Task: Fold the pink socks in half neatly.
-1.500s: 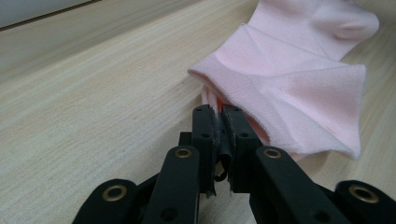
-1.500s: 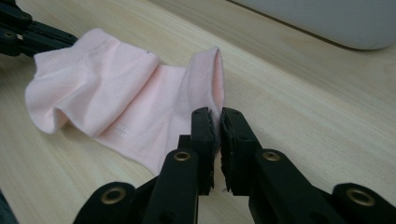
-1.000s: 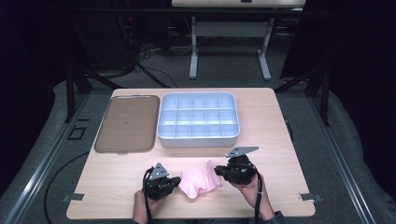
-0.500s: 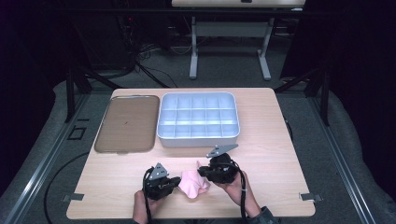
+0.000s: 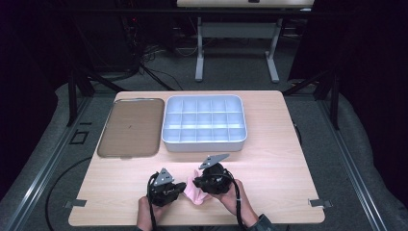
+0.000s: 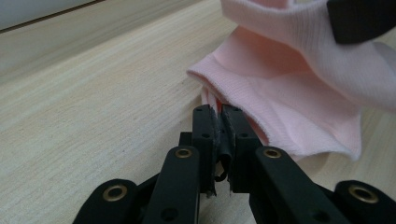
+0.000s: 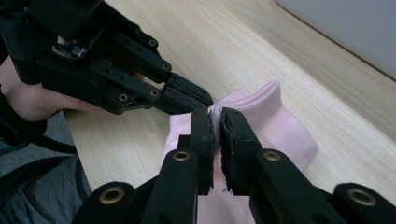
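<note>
A: High view? Materials, counts.

B: One light wood-grain table (image 5: 269, 159). One flat brown tray (image 5: 129, 126) with rounded corners at rear left. Just beside it, one pale blue-grey plastic bin (image 5: 204, 122), divided in a grid of small compartments. One soft pink sock (image 5: 195, 191) lay crumpled near the front edge, between the two tools: left gripper (image 5: 179, 187), right gripper (image 5: 198, 183), each in a hand. A second table's legs stood on the floor behind.

A: Left gripper view?

B: Ribbed knit, folded, lying on the table. Left gripper (image 6: 220, 122) was pressed together on the sock (image 6: 299, 107) at its cuff edge, fabric pinched between the pads. The other tool's black jaw tip sat on the fabric at upper right.

A: Right gripper view?

B: Right gripper (image 7: 215, 120) was closed on the sock (image 7: 280, 126) too, a pink fold nipped between the jaws. Left gripper (image 7: 187, 100) reached in from upper left, tips meeting the same fabric close by. A hand (image 7: 32, 100) held it. Bin wall showed at upper right.
</note>
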The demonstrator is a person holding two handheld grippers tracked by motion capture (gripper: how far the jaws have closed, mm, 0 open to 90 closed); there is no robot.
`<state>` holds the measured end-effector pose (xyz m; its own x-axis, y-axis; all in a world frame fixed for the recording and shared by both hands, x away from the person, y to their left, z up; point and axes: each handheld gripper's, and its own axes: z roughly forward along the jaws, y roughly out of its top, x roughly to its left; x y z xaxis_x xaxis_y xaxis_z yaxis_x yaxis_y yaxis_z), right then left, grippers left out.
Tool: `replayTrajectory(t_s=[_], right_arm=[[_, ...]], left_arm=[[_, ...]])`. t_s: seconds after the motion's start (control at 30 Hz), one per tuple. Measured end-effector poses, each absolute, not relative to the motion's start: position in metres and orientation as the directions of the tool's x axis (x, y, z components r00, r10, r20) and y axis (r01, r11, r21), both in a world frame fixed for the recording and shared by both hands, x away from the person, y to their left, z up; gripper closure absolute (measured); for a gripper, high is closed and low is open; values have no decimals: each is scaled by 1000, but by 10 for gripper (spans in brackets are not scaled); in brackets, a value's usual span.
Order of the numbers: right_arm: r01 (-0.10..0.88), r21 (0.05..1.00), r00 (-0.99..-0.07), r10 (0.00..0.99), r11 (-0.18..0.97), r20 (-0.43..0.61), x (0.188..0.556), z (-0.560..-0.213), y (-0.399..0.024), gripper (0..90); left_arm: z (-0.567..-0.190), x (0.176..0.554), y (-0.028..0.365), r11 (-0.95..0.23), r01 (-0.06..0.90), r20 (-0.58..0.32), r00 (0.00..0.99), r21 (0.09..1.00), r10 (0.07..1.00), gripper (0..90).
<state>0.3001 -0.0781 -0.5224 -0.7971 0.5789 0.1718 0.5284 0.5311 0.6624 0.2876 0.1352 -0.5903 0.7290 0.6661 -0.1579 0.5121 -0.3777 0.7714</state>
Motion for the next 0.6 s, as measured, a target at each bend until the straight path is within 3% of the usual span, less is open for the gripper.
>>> replayTrajectory(t_s=[0.27, 0.6], right_arm=[[521, 638, -817, 547, 566, 182, 299, -545, -68, 835], [481, 680, -848, 491, 553, 201, 293, -546, -68, 836]], left_arm=[[-590, 288, 136, -381, 513, -157, 729, 769, 666, 841], [-590, 287, 135, -380, 510, -150, 727, 771, 670, 835]])
